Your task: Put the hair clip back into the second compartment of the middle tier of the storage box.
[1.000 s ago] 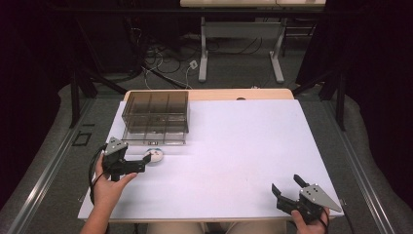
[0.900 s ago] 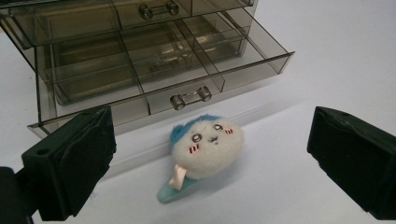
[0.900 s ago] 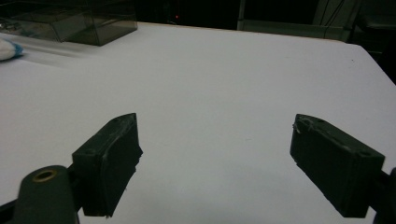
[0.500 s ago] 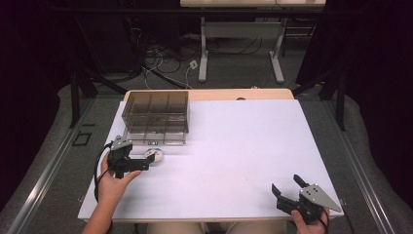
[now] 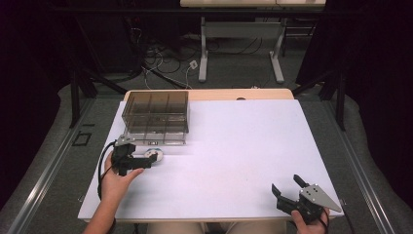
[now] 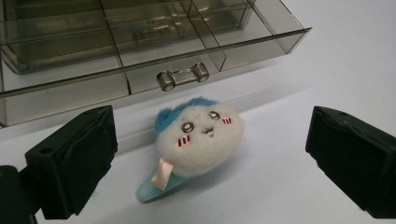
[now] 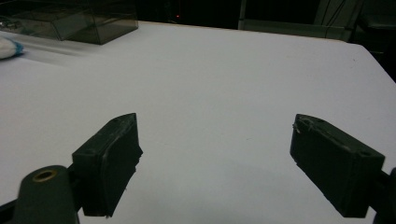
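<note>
A small plush hair clip (image 6: 198, 140), a white fluffy face with blue ears on a pale blue clip, lies on the white table just in front of the smoked clear compartment box (image 6: 140, 37). My left gripper (image 6: 212, 161) is open, its jaws standing wide on either side of the plush without touching it. From above, the left gripper (image 5: 142, 162) points right at the plush clip (image 5: 155, 156) below the box (image 5: 156, 117). My right gripper (image 5: 288, 187) rests near the table's front right edge. The right gripper (image 7: 229, 163) is open over bare table.
The box's front has a small metal latch (image 6: 182, 77) right behind the plush. The white tabletop (image 5: 234, 146) stretches between the two grippers. Beyond the table's far edge are desk legs (image 5: 204, 53) and cables on the floor.
My left gripper has edged slightly forward toward the plush clip. The right gripper has stayed where it was.
</note>
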`<action>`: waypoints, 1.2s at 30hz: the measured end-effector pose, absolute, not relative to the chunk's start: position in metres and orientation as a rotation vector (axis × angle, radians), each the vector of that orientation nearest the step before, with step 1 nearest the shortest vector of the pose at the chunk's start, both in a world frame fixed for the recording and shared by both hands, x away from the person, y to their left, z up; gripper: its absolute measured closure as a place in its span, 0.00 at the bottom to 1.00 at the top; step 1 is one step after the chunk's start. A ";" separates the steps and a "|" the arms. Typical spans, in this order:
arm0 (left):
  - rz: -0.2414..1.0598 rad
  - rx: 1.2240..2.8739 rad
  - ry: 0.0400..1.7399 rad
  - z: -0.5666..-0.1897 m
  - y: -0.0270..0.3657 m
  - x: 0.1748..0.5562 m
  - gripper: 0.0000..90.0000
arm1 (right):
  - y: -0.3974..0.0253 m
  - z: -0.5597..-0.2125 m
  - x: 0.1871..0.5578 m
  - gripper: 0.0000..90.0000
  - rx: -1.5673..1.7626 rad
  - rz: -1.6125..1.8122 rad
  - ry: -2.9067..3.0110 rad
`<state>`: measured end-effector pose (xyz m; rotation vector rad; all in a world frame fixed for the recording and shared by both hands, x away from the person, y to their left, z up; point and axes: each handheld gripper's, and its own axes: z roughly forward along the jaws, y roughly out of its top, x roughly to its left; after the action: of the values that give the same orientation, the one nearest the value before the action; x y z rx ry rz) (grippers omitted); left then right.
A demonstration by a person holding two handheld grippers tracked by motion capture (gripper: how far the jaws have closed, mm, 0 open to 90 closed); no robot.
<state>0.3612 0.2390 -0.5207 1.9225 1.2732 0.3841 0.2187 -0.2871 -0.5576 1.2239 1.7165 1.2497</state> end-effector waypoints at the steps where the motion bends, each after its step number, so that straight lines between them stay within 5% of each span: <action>1: 0.376 1.923 1.276 -0.521 0.239 0.362 0.02 | -0.287 -0.558 0.219 0.17 1.224 1.252 1.714; 36: 0.182 1.955 1.406 -0.534 0.232 0.388 0.12 | -0.287 -0.558 0.219 0.17 1.219 1.254 1.718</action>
<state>0.3878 0.2320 -0.5344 1.9552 1.4056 0.1817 0.2188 -0.2871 -0.5578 1.2191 1.7181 1.2535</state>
